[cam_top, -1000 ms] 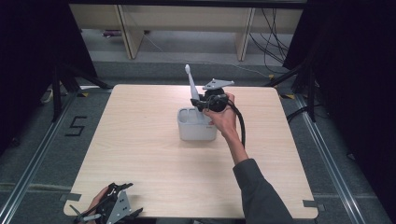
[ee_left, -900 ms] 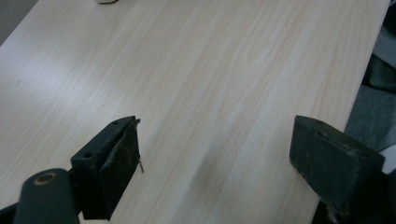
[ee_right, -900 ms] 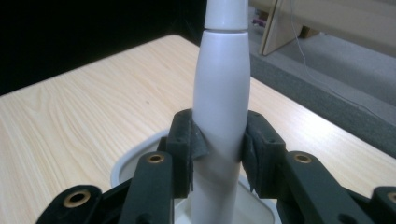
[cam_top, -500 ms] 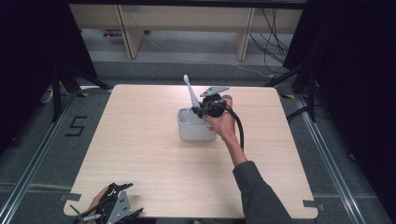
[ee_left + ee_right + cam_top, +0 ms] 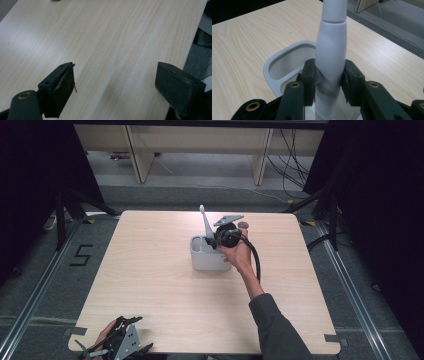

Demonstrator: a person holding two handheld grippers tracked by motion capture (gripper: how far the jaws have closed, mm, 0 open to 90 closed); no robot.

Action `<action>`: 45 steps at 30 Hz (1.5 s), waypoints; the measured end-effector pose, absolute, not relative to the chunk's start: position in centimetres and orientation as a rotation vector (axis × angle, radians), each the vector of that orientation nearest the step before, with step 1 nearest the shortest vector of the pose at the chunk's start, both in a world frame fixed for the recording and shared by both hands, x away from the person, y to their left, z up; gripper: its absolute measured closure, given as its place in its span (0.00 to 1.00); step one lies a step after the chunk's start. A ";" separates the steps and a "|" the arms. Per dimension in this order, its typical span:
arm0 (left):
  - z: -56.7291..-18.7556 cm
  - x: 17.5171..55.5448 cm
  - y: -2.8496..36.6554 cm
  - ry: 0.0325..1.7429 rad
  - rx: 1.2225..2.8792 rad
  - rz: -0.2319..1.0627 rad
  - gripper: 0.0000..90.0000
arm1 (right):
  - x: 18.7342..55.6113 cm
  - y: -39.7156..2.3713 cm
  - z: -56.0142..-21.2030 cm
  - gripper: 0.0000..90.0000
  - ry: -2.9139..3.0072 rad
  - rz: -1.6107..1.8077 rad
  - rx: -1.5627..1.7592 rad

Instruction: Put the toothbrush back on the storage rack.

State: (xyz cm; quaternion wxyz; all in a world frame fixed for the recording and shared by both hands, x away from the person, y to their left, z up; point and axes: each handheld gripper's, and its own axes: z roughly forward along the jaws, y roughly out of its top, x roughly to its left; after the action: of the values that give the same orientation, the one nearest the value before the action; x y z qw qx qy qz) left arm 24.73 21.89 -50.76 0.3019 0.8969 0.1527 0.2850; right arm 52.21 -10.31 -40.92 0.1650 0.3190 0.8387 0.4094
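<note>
The toothbrush (image 5: 331, 57) stands nearly upright at frame centre, directly over the holder (image 5: 287, 62). The right gripper (image 5: 329, 77) clamps its handle. The left gripper (image 5: 115, 87) gapes, empty, at the lower left.

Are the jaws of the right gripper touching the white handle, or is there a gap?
Touching. In the right gripper view, both black pads of the right gripper press against the sides of the white handle, with no gap on either side.

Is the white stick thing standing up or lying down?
Standing up, leaning a little. The white utensil handle rises from the grey holder, pinched by the right gripper.
</note>
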 end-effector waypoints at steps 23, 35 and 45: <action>-50.7 24.7 21.9 0.391 2.397 0.725 0.17 | 52.2 -10.0 -41.6 0.73 2.411 1.132 0.950; -50.8 24.7 21.9 0.394 2.396 0.725 0.17 | 52.1 -10.3 -41.4 0.65 2.396 1.147 0.950; -50.8 24.7 21.9 0.392 2.400 0.726 0.17 | 51.9 -10.5 -41.0 0.53 2.380 1.172 0.963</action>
State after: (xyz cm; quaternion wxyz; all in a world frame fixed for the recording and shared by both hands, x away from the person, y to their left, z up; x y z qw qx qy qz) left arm 24.70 21.89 -50.79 0.2972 0.9030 0.1474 0.2730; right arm 51.94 -10.51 -41.04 0.1593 0.3368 0.8326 0.4099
